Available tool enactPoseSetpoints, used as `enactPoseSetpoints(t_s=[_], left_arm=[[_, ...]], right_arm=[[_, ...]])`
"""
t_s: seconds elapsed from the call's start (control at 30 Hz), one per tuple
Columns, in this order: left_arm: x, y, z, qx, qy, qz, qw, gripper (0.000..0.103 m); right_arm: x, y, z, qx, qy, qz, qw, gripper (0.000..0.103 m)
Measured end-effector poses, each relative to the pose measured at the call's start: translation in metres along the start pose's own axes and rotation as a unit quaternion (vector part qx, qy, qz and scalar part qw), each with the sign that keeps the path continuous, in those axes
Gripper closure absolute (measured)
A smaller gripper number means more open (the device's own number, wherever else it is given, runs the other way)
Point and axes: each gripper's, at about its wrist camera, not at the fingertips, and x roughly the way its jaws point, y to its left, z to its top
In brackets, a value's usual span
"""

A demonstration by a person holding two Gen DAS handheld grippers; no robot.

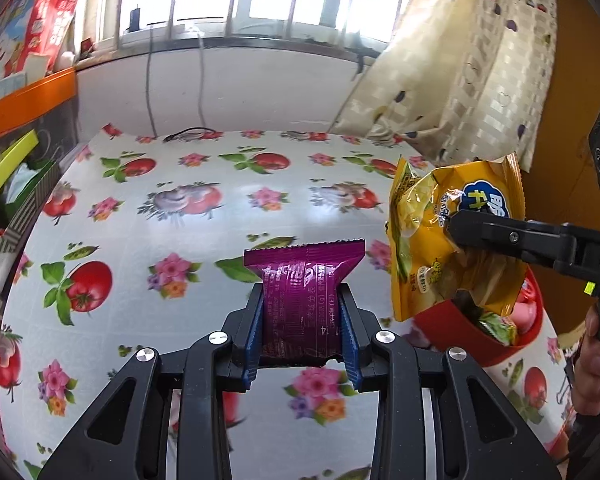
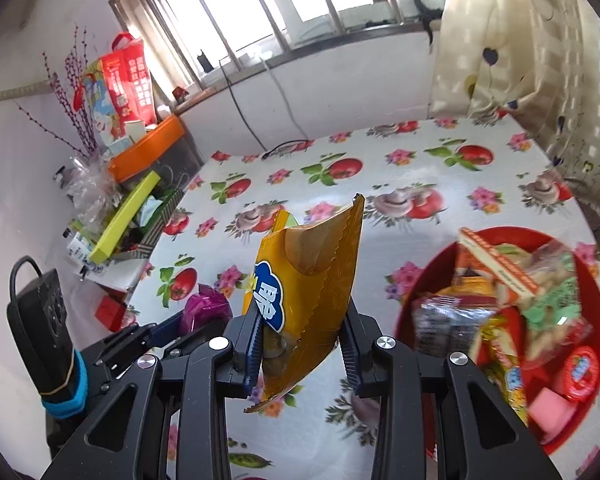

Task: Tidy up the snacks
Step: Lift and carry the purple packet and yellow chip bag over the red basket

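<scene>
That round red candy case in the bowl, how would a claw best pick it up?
From above, pinching across its rim. The round red case lies flat on the other snacks by the near wall of the red bowl, so its sides are crowded and only the top is free.

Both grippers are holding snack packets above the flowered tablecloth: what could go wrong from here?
1. The right gripper pinches the crinkly yellow foil packet near one end only; it may swing or slip out.
2. The left gripper clamps the purple wrapped snack across its middle, possibly crushing it.
3. The round red bowl is already piled with snacks; additions might spill.
</scene>
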Motion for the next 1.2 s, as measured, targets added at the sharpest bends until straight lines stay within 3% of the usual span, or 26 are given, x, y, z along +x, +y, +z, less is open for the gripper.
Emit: enactPoseSetpoints(t_s=[0.73, 1.2], left_arm=[[0.014, -0.070, 0.006, 0.054, 0.008, -0.044, 0.9975, 0.068], [0.029, -0.112, 0.014, 0.086, 0.011, -0.079, 0.9931, 0.068]], right_arm=[[-0.041, -0.050, -0.016, 0.040, -0.028, -0.023, 0.999, 0.073], [-0.081, -0.111, -0.020, 0.092, -0.063, -0.066, 0.992, 0.073]])
